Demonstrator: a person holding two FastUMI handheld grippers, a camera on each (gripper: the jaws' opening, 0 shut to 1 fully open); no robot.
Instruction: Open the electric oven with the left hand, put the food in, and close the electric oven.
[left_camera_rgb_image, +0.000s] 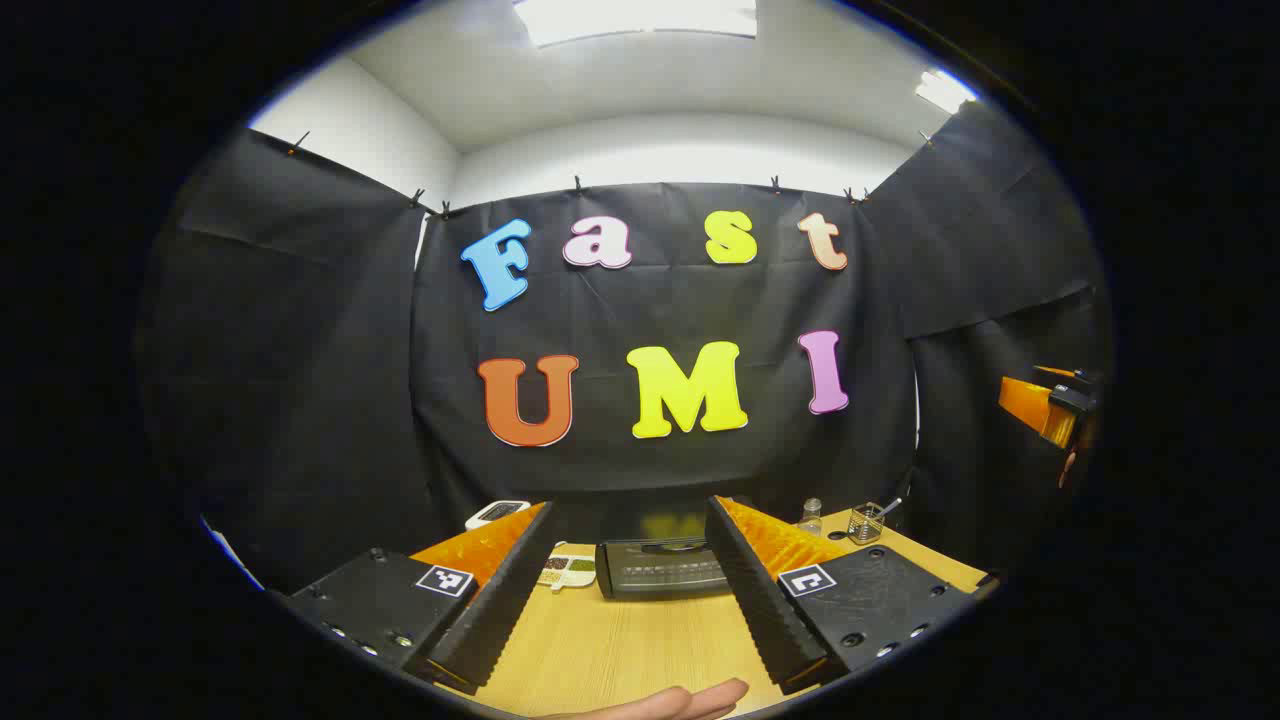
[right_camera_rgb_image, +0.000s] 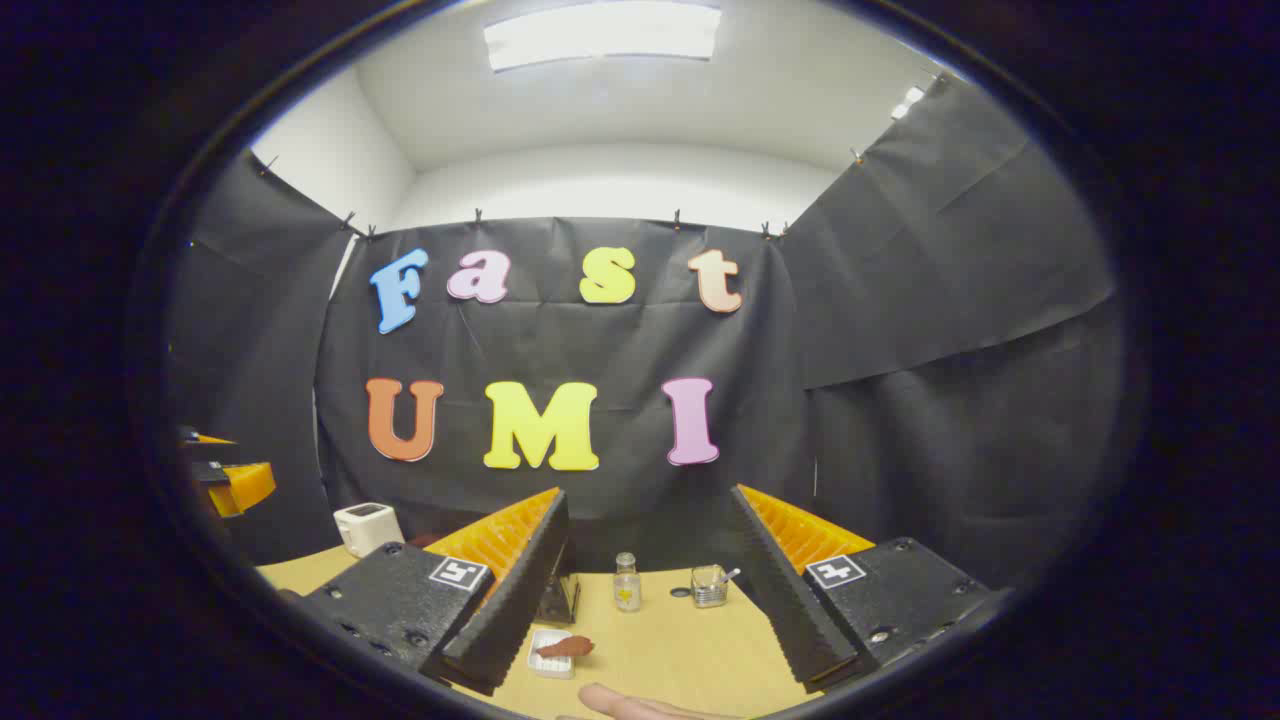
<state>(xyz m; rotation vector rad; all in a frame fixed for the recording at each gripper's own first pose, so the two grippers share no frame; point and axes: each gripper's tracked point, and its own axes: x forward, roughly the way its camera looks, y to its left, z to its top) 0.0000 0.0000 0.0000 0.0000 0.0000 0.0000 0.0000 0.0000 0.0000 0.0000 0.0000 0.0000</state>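
In the left gripper view the black electric oven (left_camera_rgb_image: 660, 567) stands on the wooden table (left_camera_rgb_image: 620, 650), straight ahead between my fingers, door closed. My left gripper (left_camera_rgb_image: 630, 512) is held open above the table, short of the oven and touching nothing. In the right gripper view the food, a brown piece (right_camera_rgb_image: 566, 646), lies in a small white tray (right_camera_rgb_image: 548, 664) just inside my left finger. My right gripper (right_camera_rgb_image: 650, 495) is open and empty above the table. A dark corner of the oven (right_camera_rgb_image: 556, 600) peeks out behind that finger.
A divided dish (left_camera_rgb_image: 567, 570) lies left of the oven, with a white device (left_camera_rgb_image: 497, 512) behind it. A small bottle (right_camera_rgb_image: 626, 582) and a glass cup (right_camera_rgb_image: 709, 586) stand at the back. A white appliance (right_camera_rgb_image: 368, 527) sits far left. A hand (left_camera_rgb_image: 660, 703) shows at the bottom edge.
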